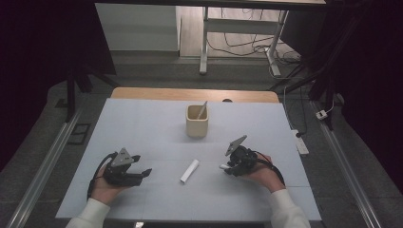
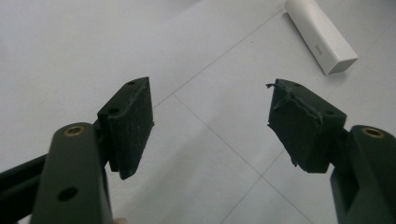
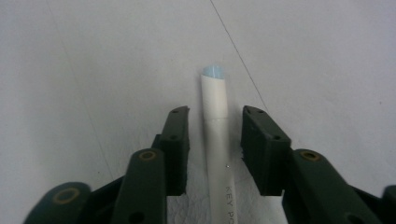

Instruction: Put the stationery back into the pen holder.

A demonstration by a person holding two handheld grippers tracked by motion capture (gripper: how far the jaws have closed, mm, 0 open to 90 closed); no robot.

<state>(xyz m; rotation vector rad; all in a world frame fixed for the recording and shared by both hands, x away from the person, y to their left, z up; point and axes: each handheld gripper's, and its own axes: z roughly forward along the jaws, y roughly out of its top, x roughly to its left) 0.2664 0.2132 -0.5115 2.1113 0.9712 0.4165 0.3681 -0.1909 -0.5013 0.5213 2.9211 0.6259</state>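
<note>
On the pale table (image 1: 142,123), the right gripper (image 3: 212,135) straddles a white marker (image 3: 215,140), jaws not yet clamped — next, squeeze; the left gripper (image 2: 210,126) gapes empty at 8 o'clock.

Both grippers, left (image 1: 142,173) and right (image 1: 225,167), are black, each topped by a grey three-cornered plate and trailing a black cable, with flat dark pads (image 2: 133,123) on the jaws (the left pair frayed at the edges), brass-ringed screw holes, and white sleeves (image 1: 90,212).
</note>
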